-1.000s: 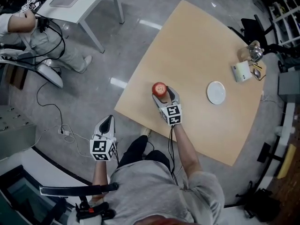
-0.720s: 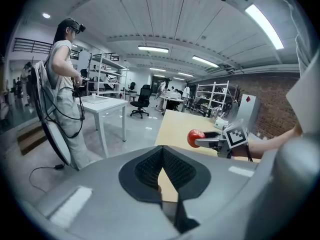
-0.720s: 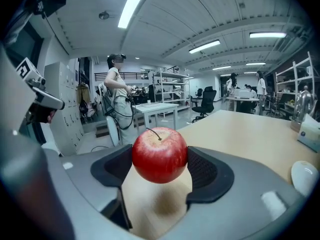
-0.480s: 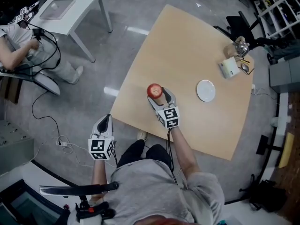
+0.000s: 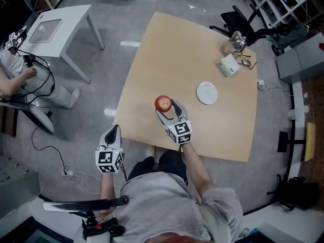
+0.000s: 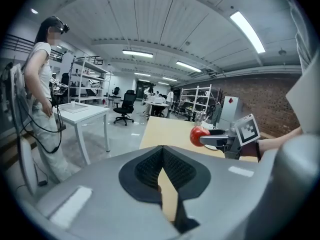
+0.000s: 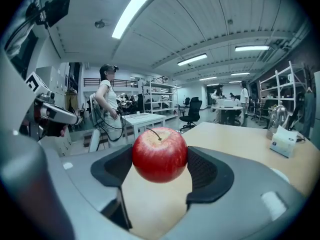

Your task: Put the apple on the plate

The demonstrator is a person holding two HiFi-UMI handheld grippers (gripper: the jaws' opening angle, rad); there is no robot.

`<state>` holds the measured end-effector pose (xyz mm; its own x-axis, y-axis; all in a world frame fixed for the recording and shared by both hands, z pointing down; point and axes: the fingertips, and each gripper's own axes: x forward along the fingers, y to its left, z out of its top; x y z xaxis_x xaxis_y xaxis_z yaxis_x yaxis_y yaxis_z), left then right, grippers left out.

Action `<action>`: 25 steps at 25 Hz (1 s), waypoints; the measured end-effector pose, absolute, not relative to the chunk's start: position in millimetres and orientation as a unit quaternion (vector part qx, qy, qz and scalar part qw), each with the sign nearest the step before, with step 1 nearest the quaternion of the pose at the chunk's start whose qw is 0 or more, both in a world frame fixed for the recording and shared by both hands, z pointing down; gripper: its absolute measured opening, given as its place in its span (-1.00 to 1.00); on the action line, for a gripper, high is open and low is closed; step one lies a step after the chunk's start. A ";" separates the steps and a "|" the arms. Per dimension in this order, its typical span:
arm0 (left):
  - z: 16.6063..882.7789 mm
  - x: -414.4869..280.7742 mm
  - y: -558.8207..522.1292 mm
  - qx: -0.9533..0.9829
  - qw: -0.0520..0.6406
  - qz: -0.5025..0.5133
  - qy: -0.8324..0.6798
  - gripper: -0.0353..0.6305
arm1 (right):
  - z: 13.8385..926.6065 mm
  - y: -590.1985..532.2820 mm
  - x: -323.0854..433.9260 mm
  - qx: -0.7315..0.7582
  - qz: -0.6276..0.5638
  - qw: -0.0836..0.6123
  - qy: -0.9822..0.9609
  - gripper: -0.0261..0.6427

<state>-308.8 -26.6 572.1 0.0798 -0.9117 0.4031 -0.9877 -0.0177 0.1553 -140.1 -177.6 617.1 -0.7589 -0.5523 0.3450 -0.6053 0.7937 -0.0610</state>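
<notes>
One red apple (image 5: 162, 103) sits clamped between the two jaws of the right gripper (image 5: 168, 110), stem up, held over the near part of the one tan table (image 5: 152, 54). One white plate (image 5: 206, 92) lies bare on the table, apart from the apple. The left gripper (image 5: 113, 132) hangs off the table's edge, its jaws closed together on nothing.

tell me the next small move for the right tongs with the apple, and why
Probably carry the apple rightward and a bit farther out, toward the plate. The right tongs are shut on the apple, holding it clear of the table, and the plate looks bare.
</notes>
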 end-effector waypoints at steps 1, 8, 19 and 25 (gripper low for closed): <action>569.9 -304.5 -30.3 0.712 0.198 0.094 -0.667 -0.83 | 613.6 -178.6 -133.2 0.316 0.083 0.155 -0.932 0.12; 565.9 -273.7 -49.6 0.742 0.184 0.099 -0.637 -0.83 | 598.3 -183.8 -82.6 0.367 0.079 0.138 -0.916 0.13; 563.1 -227.8 -80.3 0.777 0.175 0.119 -0.593 -0.83 | 599.4 -197.5 -3.2 0.441 0.091 0.129 -0.884 0.13; 568.8 -192.2 -107.3 0.796 0.169 0.127 -0.567 -0.83 | 610.4 -215.8 43.2 0.473 0.095 0.128 -0.866 0.13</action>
<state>-192.2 -107.3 568.8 0.3240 -0.8602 0.3938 -0.9460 -0.2987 0.1260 43.2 -215.8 610.4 -0.5193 -0.7955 0.3124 -0.8443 0.5342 -0.0431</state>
